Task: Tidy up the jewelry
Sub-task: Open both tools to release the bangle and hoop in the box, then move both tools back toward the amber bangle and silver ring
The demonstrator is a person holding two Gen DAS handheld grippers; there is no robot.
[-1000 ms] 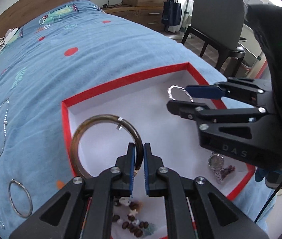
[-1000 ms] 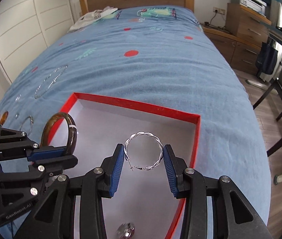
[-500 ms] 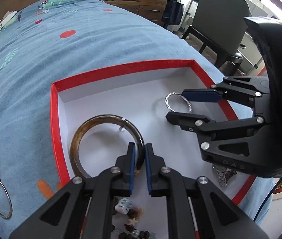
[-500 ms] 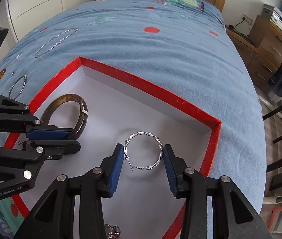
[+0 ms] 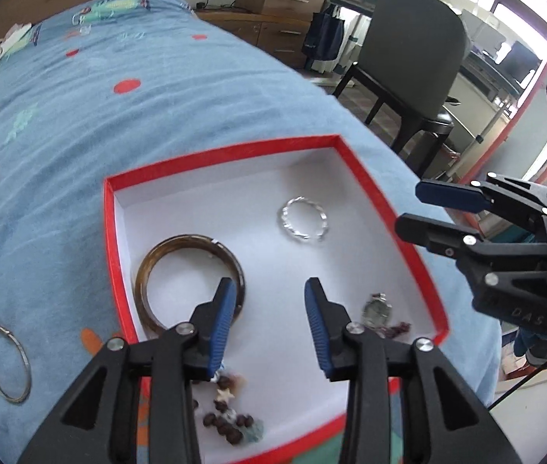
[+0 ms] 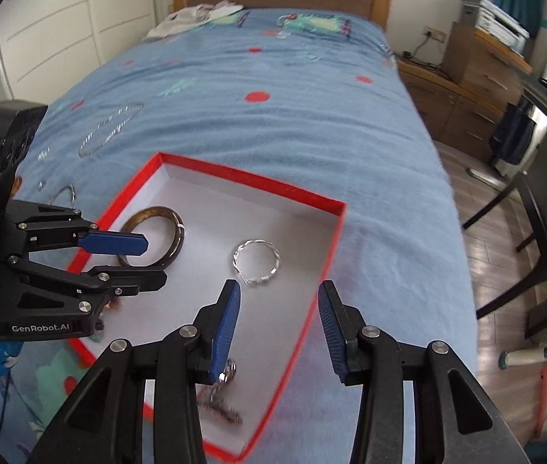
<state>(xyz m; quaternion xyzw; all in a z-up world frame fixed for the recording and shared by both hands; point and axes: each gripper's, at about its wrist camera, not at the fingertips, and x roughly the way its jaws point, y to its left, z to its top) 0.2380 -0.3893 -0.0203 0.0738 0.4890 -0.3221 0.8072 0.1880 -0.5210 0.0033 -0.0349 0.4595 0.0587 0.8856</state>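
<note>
Both drop-offs look done: the left gripper (image 5: 267, 311), jaws opening, is clear of the brown bangle (image 5: 190, 270); the right gripper (image 6: 278, 323), jaws opening, is empty, with the twisted silver bracelet (image 6: 257, 261) ahead in the red box (image 6: 252, 183). Next comes the hoop (image 5: 7, 363) on the bed, left of the left jaws.

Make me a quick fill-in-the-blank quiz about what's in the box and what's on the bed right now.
1. The brown bangle lies inside the ____-rimmed box.
2. The twisted silver ring lies in the box, held by ____ claw.
3. The thin hoop lies on the ____ bedspread, outside the box.

Missing words: red; neither; blue
</note>
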